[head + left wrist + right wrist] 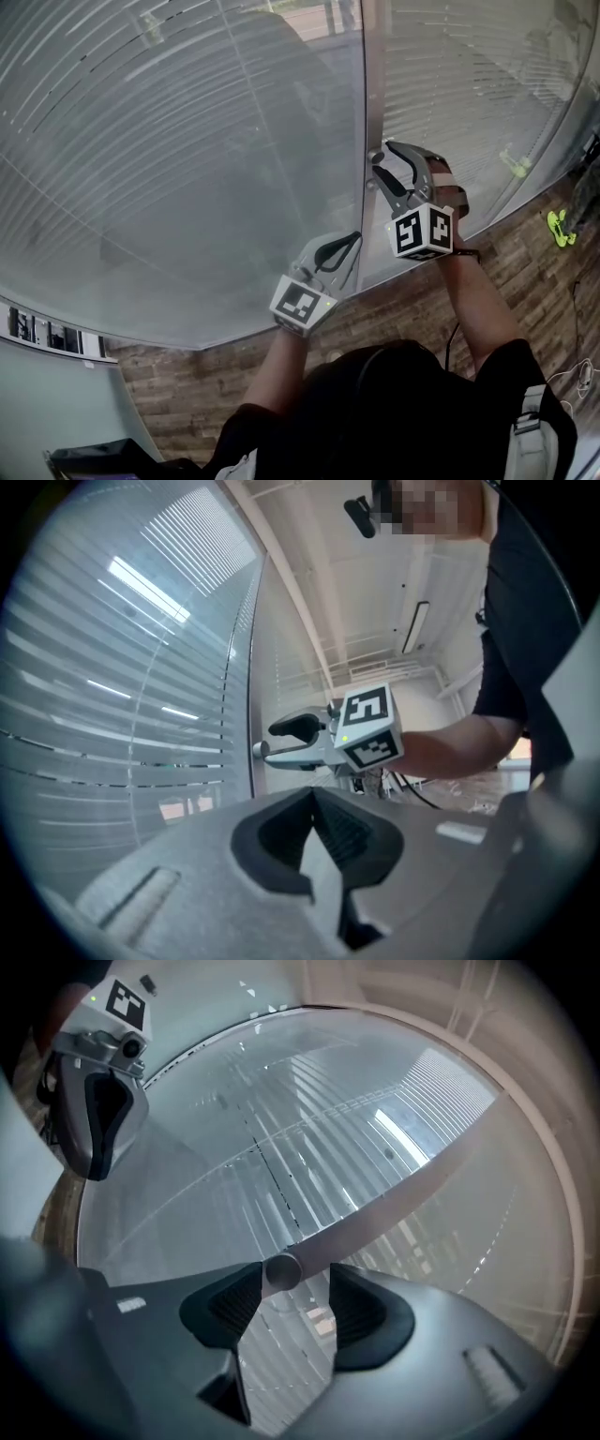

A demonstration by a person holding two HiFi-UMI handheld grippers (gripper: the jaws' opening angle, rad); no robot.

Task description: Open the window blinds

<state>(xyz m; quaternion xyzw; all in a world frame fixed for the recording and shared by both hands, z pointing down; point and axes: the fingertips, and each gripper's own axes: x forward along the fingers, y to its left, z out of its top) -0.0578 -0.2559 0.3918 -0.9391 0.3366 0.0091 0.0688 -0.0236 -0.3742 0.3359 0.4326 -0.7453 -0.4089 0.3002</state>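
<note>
Closed grey slatted blinds (187, 141) cover the window ahead and fill much of both gripper views (112, 686) (309, 1147). A grey tilt wand (394, 1208) hangs in front of them, its round lower end (376, 157) between the jaws of my right gripper (380, 167). Those jaws stand apart: the wand end lies against one pad, with a gap to the other. The left gripper view shows the same from the side, with the right gripper (272, 741) level at the wand (251, 696). My left gripper (353, 246) sits lower, beside the blinds, shut with nothing in it.
A wood-plank floor (525, 262) runs below the window. A yellow-green object (561, 228) lies on it at the right, and a thin cable (574, 375) near the person's right side. A dark object (94, 459) sits at bottom left.
</note>
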